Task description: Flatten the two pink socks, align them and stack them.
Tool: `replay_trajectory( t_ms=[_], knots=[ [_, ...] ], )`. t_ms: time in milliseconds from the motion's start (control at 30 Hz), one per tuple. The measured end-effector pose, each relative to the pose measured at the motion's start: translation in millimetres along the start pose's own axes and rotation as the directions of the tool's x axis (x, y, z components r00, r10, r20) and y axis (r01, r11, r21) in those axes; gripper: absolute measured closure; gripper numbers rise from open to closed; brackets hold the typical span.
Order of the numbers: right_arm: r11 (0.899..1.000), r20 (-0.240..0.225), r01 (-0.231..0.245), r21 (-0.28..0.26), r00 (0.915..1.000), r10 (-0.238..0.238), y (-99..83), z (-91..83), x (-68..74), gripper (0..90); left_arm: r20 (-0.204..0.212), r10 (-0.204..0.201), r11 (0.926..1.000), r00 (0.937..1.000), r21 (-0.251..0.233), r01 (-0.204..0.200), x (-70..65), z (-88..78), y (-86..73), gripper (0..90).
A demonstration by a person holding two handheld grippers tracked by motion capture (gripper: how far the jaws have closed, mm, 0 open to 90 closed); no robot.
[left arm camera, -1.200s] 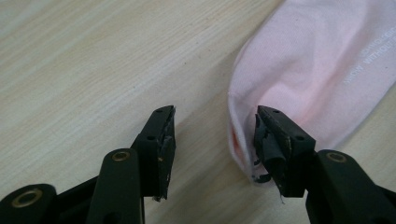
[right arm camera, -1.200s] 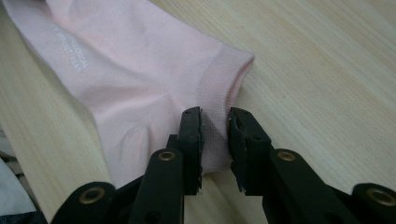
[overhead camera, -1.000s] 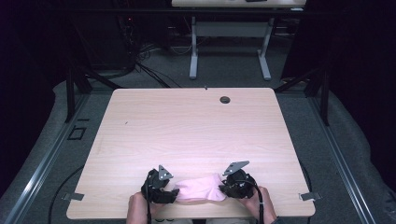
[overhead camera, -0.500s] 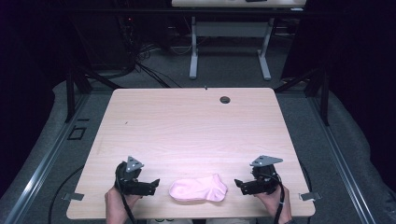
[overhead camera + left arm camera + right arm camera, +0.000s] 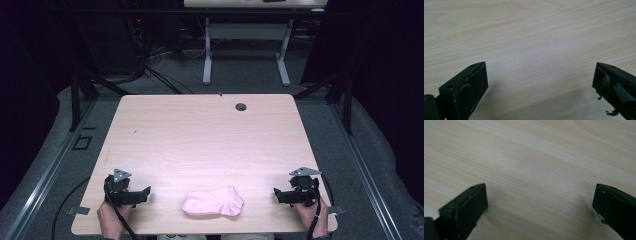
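Note:
A pink sock lies flat near the front edge of the light wooden table, toe end to the right. My left gripper rests low at the front left, well left of the sock, pointing toward it. My right gripper mirrors it at the front right. The jaws of both have just been opening and stand wide apart with nothing between them. In the left gripper view my left gripper looks at bare wood. The right gripper view shows the same under my right gripper.
A small dark grommet hole sits near the table's far edge. Beyond the table stands another desk's white frame on dark carpet. Cables trail from both grippers off the front edge.
Both grippers have let go of the sock's ends and slid outward, the left one to the left and the right one to the right. The sock stays where it lay.

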State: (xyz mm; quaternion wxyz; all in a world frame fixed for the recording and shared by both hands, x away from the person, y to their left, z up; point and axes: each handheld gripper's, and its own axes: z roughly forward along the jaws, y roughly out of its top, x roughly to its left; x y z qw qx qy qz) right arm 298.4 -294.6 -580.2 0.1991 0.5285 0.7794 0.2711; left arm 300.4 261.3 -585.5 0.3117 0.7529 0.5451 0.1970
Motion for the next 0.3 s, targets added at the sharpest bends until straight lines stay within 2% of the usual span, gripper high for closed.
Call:
replay_trajectory(
  t_ms=[67,167,200,300],
  knots=[
    [0.999,-0.016,-0.026,-0.025,0.9995,0.025,-2.8,2.6,-3.4,0.0,-0.008,0.002,1.0,1.0,-0.006,-0.002,0.5,2.5,-2.5,0.0],
    [0.997,-0.025,-0.024,-0.07,0.9994,0.022,-6.4,4.2,-6.3,0.0,-0.037,0.023,0.9991,0.999,-0.035,-0.024,1.1,4.3,-6.3,0.0],
    [0.995,-0.03,-0.014,-0.098,0.9995,0.012,-8.5,5.4,-7.5,0.0,-0.036,0.021,0.9991,0.9991,-0.036,-0.022,1.3,4.4,-6.2,0.0],
    [0.994,-0.034,-0.012,-0.107,0.9994,0.008,-9.0,5.8,-7.8,0.0,-0.032,0.022,0.9991,0.9992,-0.035,-0.024,2.2,5.3,-5.3,0.0]
  ],
)
